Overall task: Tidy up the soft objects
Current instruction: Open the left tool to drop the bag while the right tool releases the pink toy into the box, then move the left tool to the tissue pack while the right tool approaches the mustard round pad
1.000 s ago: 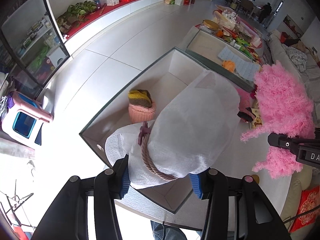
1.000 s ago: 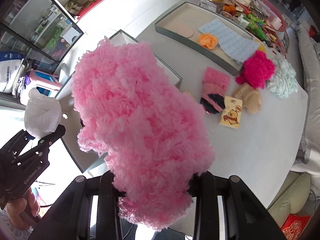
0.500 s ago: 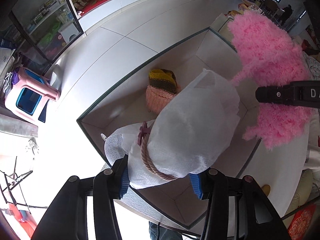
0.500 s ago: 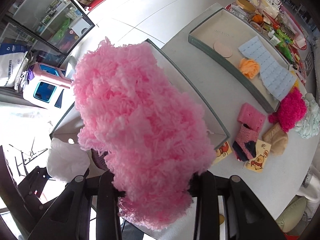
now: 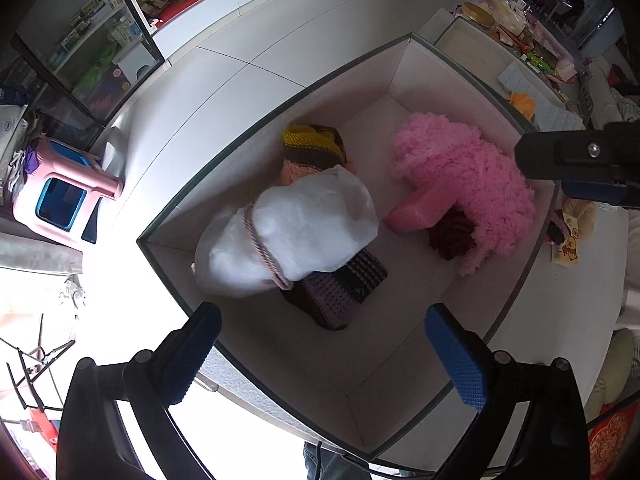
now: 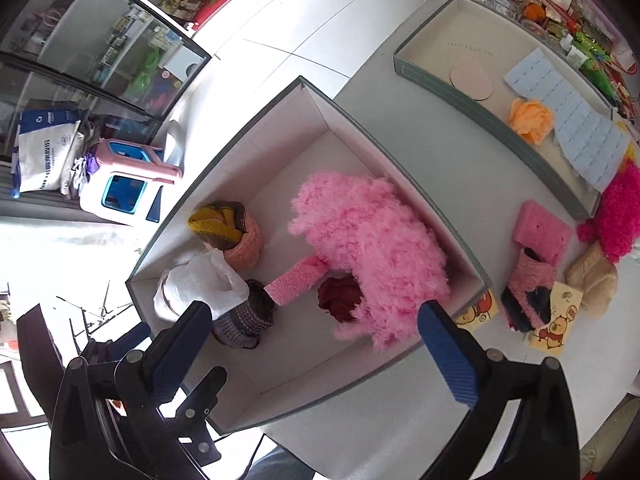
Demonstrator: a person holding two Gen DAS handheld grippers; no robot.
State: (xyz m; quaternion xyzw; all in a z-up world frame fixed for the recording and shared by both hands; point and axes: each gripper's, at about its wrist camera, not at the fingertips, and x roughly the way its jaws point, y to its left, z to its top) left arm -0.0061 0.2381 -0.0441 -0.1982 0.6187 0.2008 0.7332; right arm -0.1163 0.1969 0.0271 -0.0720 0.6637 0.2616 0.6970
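Hovering wide open and empty at the bottom of their frames, the left gripper and right gripper hang above the box, where the white pouch lies centre-left and the pink fluffy bundle centre-right.

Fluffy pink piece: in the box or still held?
In the box. The fluffy pink piece lies on the box floor; the right gripper is open, empty.
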